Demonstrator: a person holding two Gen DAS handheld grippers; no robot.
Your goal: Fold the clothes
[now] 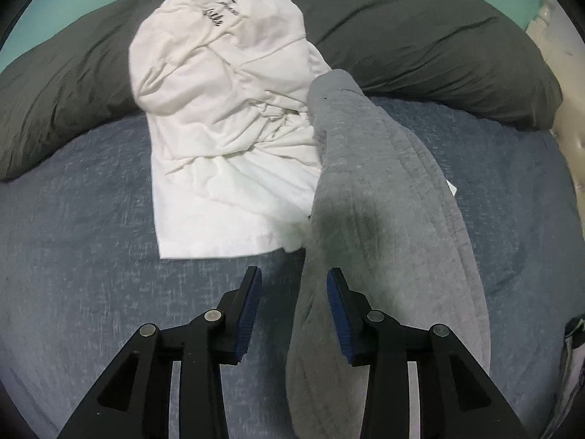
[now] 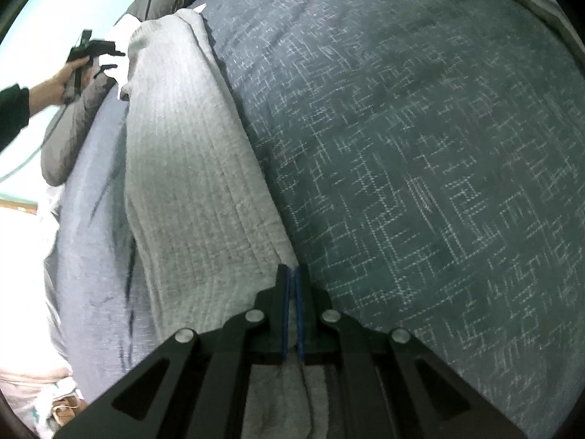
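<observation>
A grey ribbed garment (image 1: 384, 219) lies stretched in a long band over the blue bedcover (image 1: 73, 256). Its left edge passes between the blue pads of my left gripper (image 1: 294, 278), which stands open around it. In the right wrist view the same grey garment (image 2: 190, 183) runs away from my right gripper (image 2: 291, 274), whose fingers are shut on its near edge. A crumpled white shirt (image 1: 226, 128) with dark lettering lies beyond, partly under the grey garment's far end. The left gripper (image 2: 106, 56) shows far off, held by a hand (image 2: 55, 86).
A dark grey pillow (image 1: 420, 36) stretches across the back of the bed. The patterned blue bedcover (image 2: 420, 183) fills the right side. A grey sleeve (image 2: 69, 131) lies at the bed's left edge. Pale floor and clutter (image 2: 44, 395) show beyond the left edge.
</observation>
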